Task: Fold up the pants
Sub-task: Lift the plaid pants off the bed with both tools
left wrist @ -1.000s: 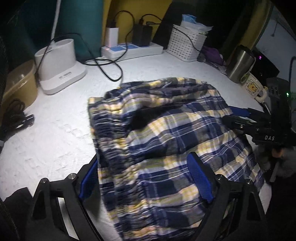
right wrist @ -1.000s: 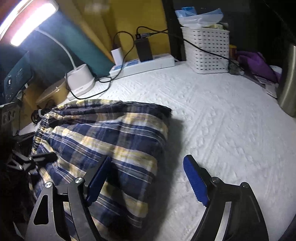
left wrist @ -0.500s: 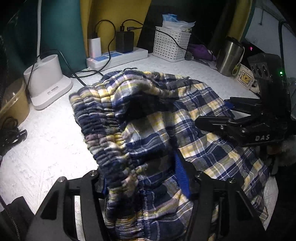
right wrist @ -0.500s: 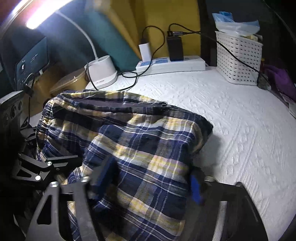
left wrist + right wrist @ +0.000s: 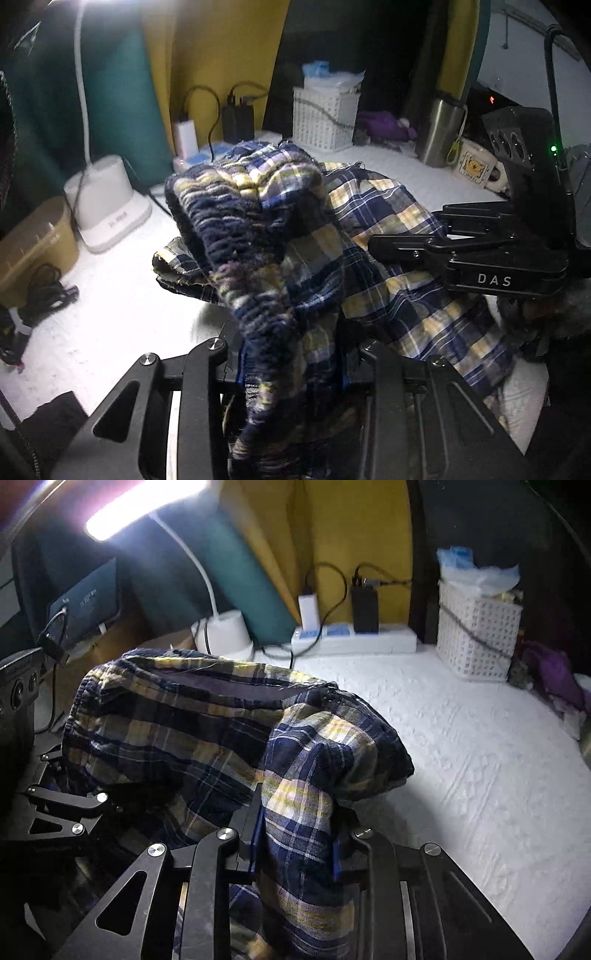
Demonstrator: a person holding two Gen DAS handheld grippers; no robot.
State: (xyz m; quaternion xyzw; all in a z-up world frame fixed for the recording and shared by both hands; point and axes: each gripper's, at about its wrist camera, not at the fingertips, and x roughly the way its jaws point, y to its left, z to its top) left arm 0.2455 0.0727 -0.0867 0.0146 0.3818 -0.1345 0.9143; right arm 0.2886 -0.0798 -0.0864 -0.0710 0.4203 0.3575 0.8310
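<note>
Both claws have just been closing and now pinch the blue-and-yellow plaid cotton pants [image 5: 280, 236], left claw [image 5: 291, 369] on the gathered waistband, right claw [image 5: 295, 842] on a bunched fold, so uneven lifting could drag cloth loose ahead of either claw.

Room dim overall; sole light source is a lamp bar [image 5: 144, 507], blown out to white glare at upper left of the right wrist view and top left of the left wrist view. It overexposes the white tabletop [image 5: 461, 738], while the corners fall to black under heavy fisheye curvature. Background items appear soft, possibly motion-blurred; foreground cloth is shadowed.
</note>
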